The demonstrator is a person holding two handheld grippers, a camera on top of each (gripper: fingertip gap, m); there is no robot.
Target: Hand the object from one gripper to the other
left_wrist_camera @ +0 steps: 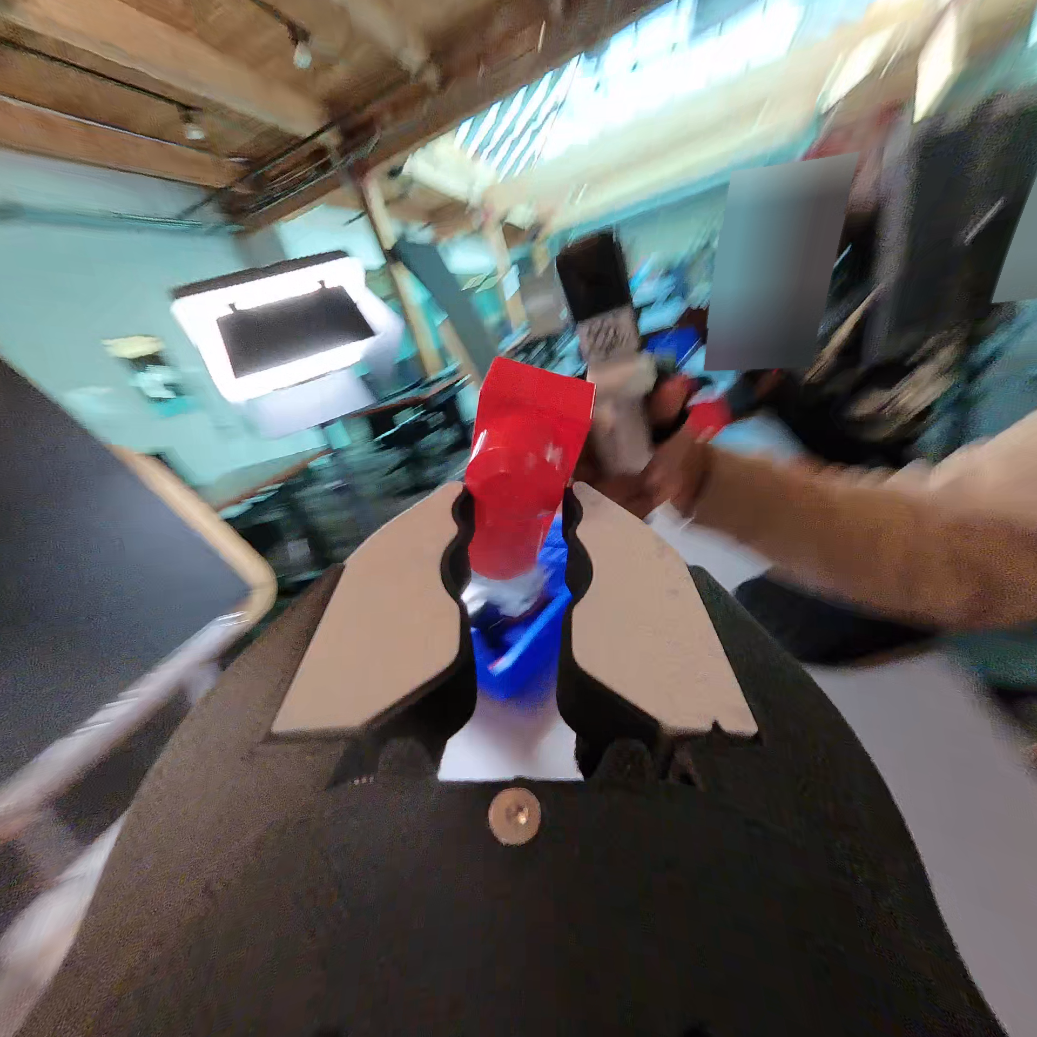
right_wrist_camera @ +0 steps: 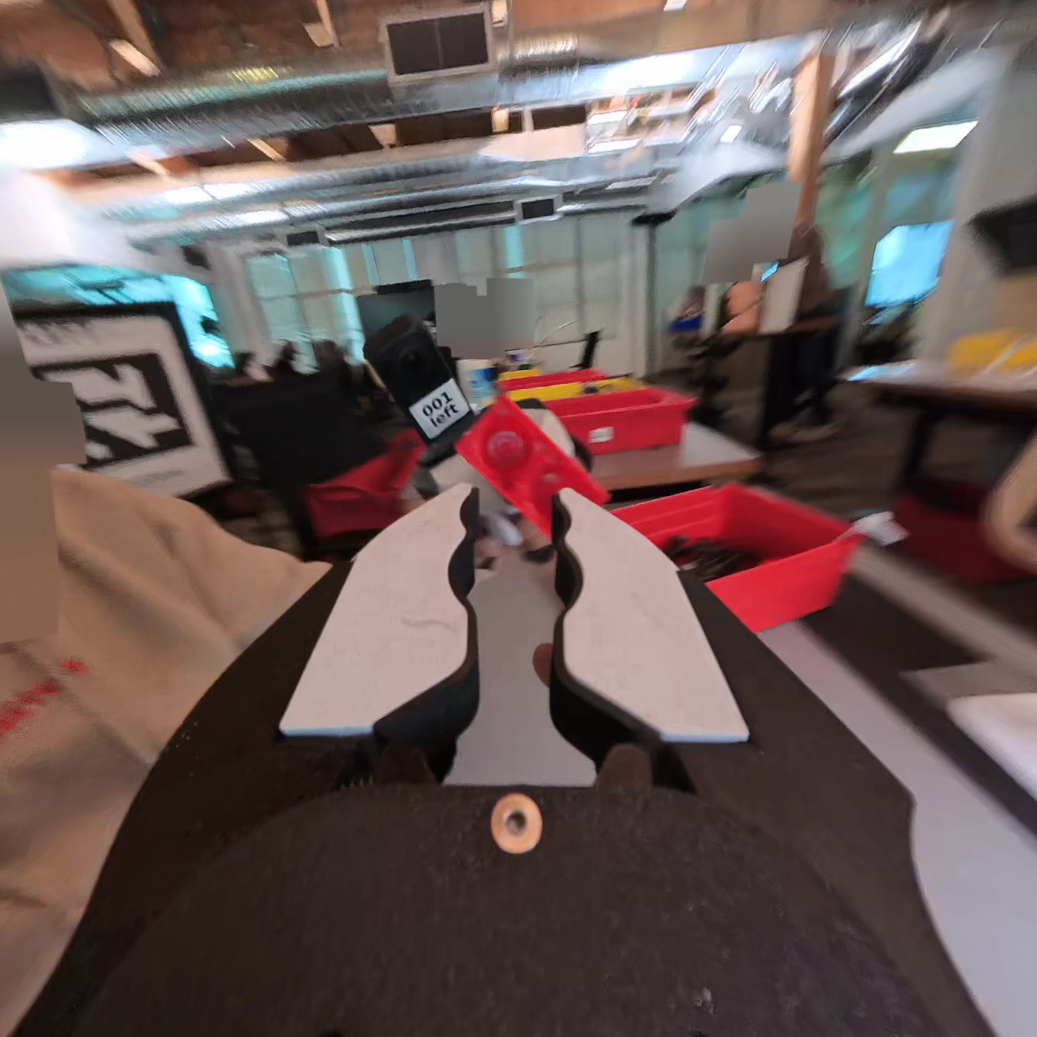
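Observation:
My left gripper (left_wrist_camera: 516, 494) is shut on a red plastic object (left_wrist_camera: 527, 443) and holds it up in the air, tilted, with most of the object sticking out past the fingertips. In the right wrist view the red object (right_wrist_camera: 524, 457) hangs just beyond my right gripper (right_wrist_camera: 516, 496), which is open and empty, its tips close to the object's lower corner. The left gripper's black camera housing (right_wrist_camera: 412, 365) shows behind the object. In the left wrist view the right gripper (left_wrist_camera: 614, 409) is a blur close to the right of the object. Both views are motion-blurred.
A blue bin (left_wrist_camera: 519, 656) lies below, seen between the left fingers. Red bins (right_wrist_camera: 757, 553) (right_wrist_camera: 623, 421) stand on the tables ahead and to the right. A person's forearm (left_wrist_camera: 842, 533) reaches in from the right, and a beige sleeve (right_wrist_camera: 140, 589) is at the left.

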